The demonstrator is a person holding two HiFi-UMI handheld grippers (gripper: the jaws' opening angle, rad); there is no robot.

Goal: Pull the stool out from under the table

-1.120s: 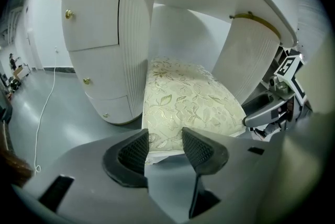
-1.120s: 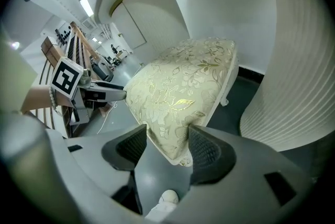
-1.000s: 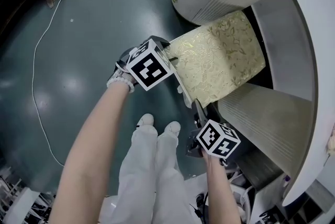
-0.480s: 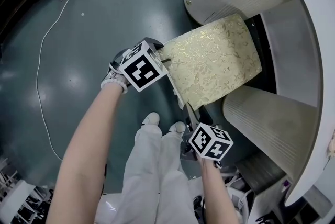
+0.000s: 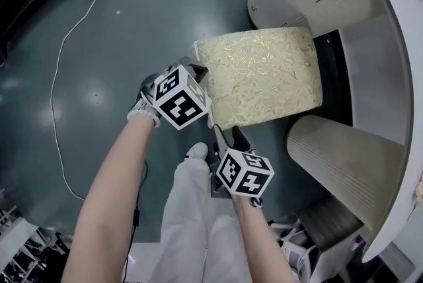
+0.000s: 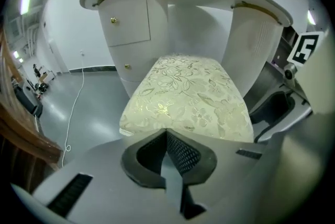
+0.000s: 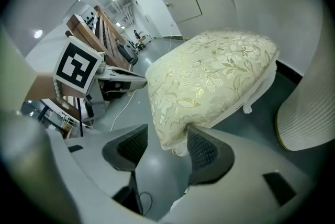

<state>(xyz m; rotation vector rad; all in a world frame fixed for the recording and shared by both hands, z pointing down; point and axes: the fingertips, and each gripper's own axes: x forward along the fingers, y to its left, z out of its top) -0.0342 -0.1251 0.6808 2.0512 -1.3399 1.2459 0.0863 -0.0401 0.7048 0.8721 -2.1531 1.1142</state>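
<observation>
While my left tongs [image 6: 166, 133] sit shut beside the stool [image 5: 261, 73], my right tongs [image 7: 166, 140], jaws just narrowing, straddle its corner unclamped; mid-pull, I reckon: next clamp, then drag it clear.

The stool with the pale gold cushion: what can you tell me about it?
The stool has a thick, roughly rectangular cushion in cream fabric woven with shiny gold flowers and leaves; a white foot shows beneath. It stands upright on the dark floor, between two pedestals of the white table. The right gripper has its open jaws astride a near corner; the left gripper, shut, sits at the near edge, contact unclear.
</observation>
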